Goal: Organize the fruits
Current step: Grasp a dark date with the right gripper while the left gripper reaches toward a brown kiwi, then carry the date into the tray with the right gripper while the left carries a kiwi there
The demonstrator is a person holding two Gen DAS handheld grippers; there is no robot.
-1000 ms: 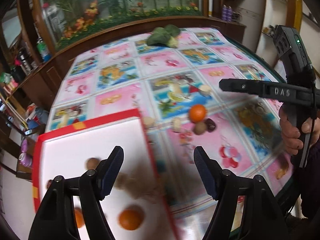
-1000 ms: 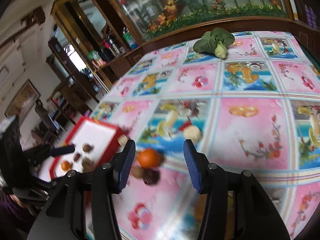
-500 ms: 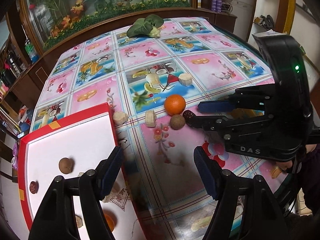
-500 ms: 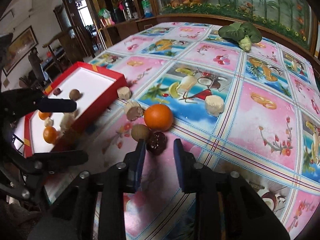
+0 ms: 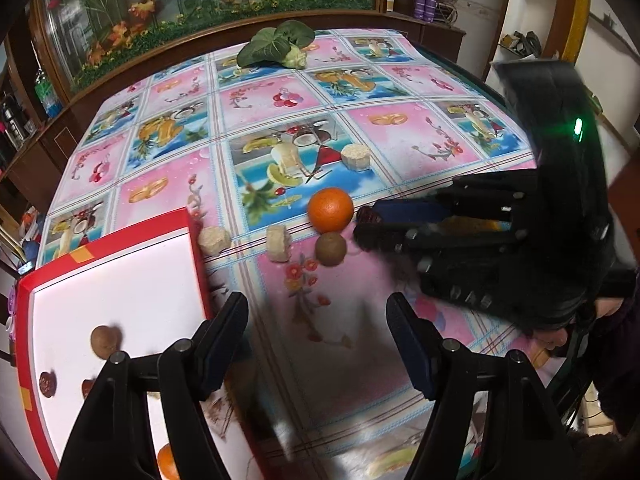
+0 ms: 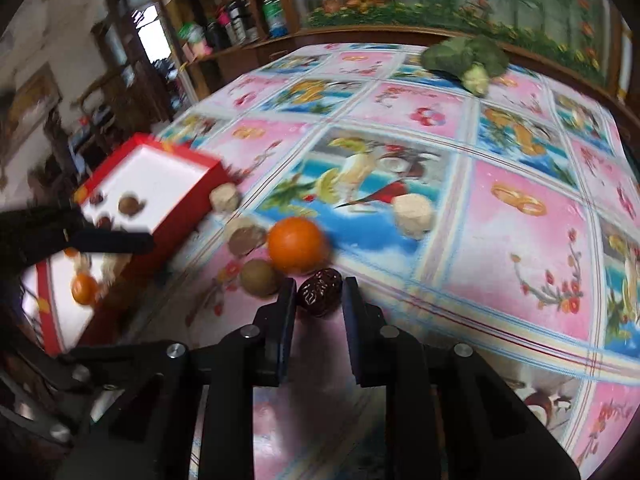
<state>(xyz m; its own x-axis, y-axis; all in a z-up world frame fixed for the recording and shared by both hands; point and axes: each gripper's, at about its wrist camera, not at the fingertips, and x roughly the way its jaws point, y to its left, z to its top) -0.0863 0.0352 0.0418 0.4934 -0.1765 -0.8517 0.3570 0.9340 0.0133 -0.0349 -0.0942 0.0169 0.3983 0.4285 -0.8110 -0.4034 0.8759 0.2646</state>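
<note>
An orange [image 6: 296, 244], a brown kiwi [image 6: 261, 277] and a dark red date [image 6: 320, 292] lie close together on the fruit-print tablecloth. My right gripper [image 6: 319, 294] is low over the cloth, its two fingers pressed against the sides of the date, which still rests on the table. In the left wrist view the same gripper reaches in from the right to the date [image 5: 365, 213] beside the orange [image 5: 330, 208]. My left gripper [image 5: 316, 320] hangs open and holds nothing, just right of the red tray [image 5: 192, 240]. The tray holds a brown fruit [image 5: 105, 340], small dates and an orange [image 5: 166, 460].
Three pale cut chunks [image 5: 215, 241] [image 5: 279, 242] [image 5: 354, 156] lie around the fruit group. A leafy green vegetable [image 5: 276, 44] sits at the far edge. A person's hand [image 5: 556, 336] holds the right gripper at the table's right edge. A wooden cabinet stands behind the table.
My right gripper swung in from the right, came down onto the date, and its fingers narrowed around it. The left gripper drew back off the tray and stayed open.
</note>
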